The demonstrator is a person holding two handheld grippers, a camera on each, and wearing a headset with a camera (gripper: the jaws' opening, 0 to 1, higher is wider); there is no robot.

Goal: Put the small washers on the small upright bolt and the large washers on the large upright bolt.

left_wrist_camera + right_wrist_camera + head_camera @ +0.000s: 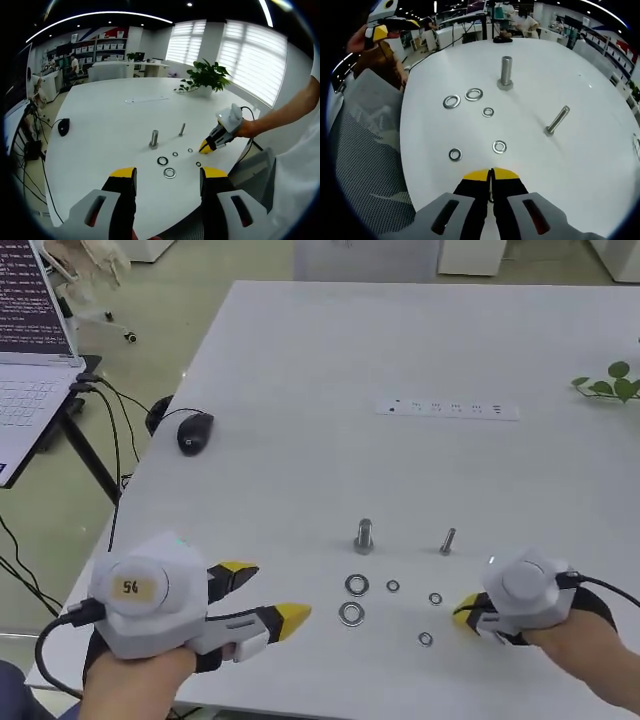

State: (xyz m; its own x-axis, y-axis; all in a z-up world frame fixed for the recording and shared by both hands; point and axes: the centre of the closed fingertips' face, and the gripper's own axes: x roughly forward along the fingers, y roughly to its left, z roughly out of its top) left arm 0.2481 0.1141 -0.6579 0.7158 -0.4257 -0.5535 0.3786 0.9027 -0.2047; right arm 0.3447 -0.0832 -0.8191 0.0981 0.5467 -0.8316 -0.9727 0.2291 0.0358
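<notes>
While the right gripper (491,173) is sitting squeezed together near the small washers (499,146) (flat on the table (600,150)), it is needing to spread and nip one edge; the left gripper (168,173) is gaping wide.

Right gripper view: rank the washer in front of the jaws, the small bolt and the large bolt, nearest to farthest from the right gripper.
1. Small washer, just ahead of the right gripper.
2. Small bolt, off to the right.
3. Large bolt, farthest, straight ahead.
</notes>
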